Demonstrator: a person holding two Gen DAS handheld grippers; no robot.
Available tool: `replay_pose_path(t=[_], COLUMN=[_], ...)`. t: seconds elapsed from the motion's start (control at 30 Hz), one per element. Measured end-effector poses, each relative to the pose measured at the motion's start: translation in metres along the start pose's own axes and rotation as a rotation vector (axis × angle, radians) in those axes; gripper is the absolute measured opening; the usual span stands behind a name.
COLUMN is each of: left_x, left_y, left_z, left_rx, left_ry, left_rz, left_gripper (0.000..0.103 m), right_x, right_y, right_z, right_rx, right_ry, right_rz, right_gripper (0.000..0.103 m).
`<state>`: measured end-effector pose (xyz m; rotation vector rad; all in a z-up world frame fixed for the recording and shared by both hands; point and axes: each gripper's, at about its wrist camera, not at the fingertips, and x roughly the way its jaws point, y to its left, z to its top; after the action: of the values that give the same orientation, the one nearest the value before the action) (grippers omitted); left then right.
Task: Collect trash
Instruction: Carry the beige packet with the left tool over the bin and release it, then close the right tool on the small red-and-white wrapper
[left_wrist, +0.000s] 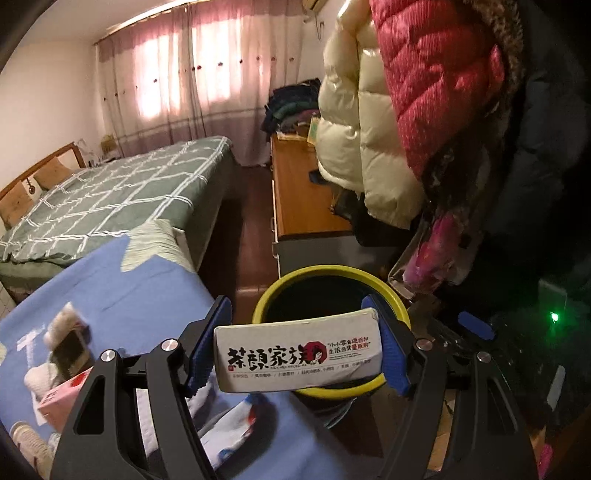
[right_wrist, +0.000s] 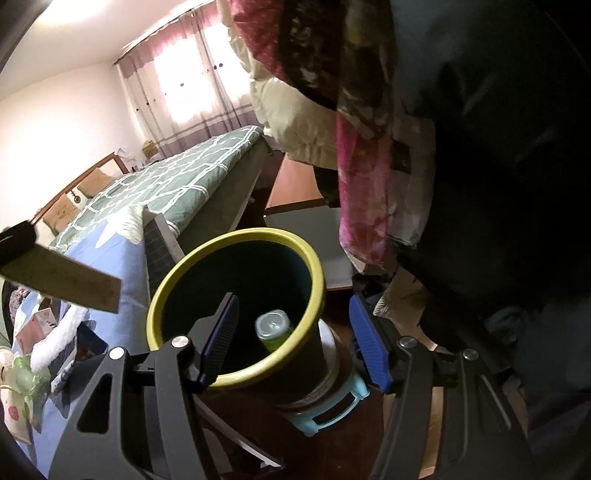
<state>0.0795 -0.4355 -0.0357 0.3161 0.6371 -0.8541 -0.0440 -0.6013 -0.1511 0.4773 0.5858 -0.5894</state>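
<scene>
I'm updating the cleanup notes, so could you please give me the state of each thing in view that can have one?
Left gripper: jaws shut on the white box.
White box: held level above the bin's rim.
Bin: upright, open-topped, not empty.
Green bottle: lying inside the bin.
Right gripper: jaws open, holding nothing.
Curtains: drawn shut.

A lived-in bedroom at home: a bed (left_wrist: 122, 192) under a green checked cover, pink curtains (left_wrist: 192, 85) across a bright window, padded coats (left_wrist: 391, 110) hanging beside a wooden dresser (left_wrist: 299, 192) piled with folded clothes (left_wrist: 291, 107).
</scene>
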Motion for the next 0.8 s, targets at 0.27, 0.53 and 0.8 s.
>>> replay_pose_path(t=[0.27,0.53,0.8], left_x=[0.060,0.098,0.025], left_y=[-0.027,-0.037,-0.002], left_z=[-0.004,-0.021,-0.022], left_rx=[0.029,0.029,-0.057], left_ry=[0.100,0.187,0.084], left_rz=[-0.006,-0.009,0.039], left_gripper=[0.072,0.088,0.094], right_x=[0.009,0.010,0.003], right_y=[-0.019,-0.022,-0.008], right_z=[-0.004,-0.006,-0.007], right_rx=[0.028,0.029,0.003], right_ry=[0.018,0.023,0.015], right_rz=[-0.033,-0.043,-0.023], right_gripper=[0.059,0.066,0.066])
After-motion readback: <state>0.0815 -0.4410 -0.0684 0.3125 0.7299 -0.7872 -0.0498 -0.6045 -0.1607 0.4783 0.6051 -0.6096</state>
